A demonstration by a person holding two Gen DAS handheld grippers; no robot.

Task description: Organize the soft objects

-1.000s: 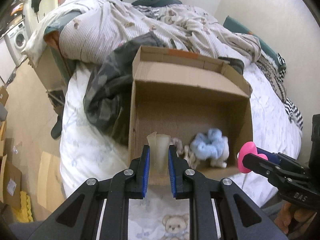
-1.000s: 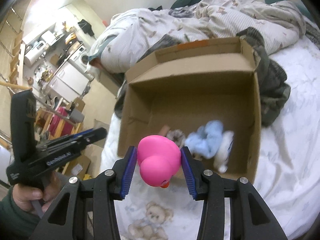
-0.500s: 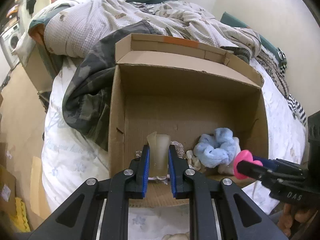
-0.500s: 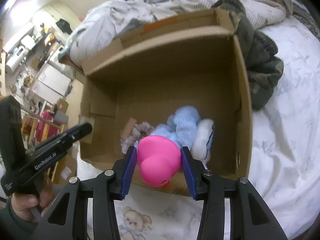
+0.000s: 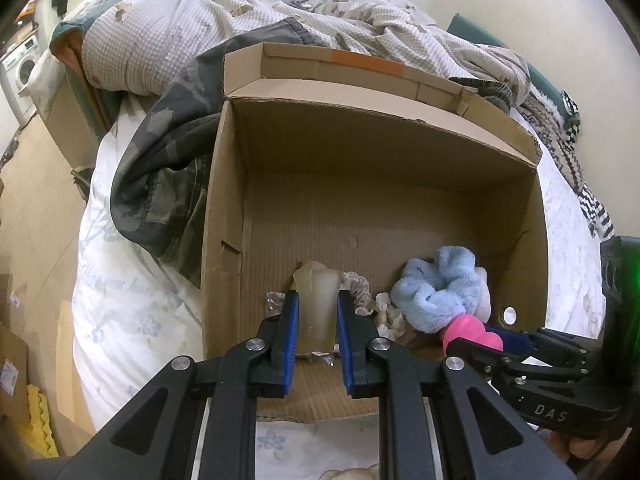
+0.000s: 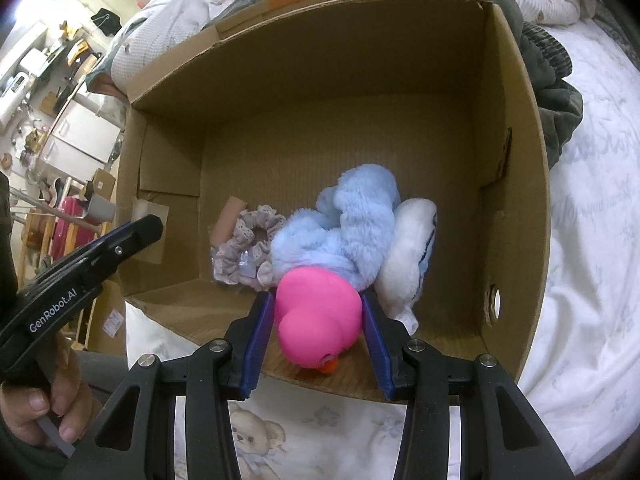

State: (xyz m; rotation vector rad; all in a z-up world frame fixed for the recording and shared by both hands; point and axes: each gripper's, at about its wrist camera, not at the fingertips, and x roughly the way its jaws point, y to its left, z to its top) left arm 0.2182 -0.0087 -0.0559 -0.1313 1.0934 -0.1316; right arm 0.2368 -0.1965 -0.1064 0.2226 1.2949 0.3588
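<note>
The pink rubber duck (image 6: 316, 316) and translucent soft piece (image 5: 318, 312) sit clamped in the right gripper (image 6: 316, 332) and left gripper (image 5: 318, 336), poised over the cardboard box (image 6: 516, 160) for dropping beside the blue plush (image 6: 352, 224).

The far half of the cardboard box (image 6: 516, 160) floor is being left bare for passage, while its near side is being crowded by the blue plush toy (image 6: 352, 224), white plush (image 6: 412, 252) and grey scrunchie (image 6: 248, 248).

Pretty soft, even indoor light, nothing blown out. Box (image 5: 380, 208) interior sits in shadow, heavy fisheye bending and dark vignette at corners.
</note>
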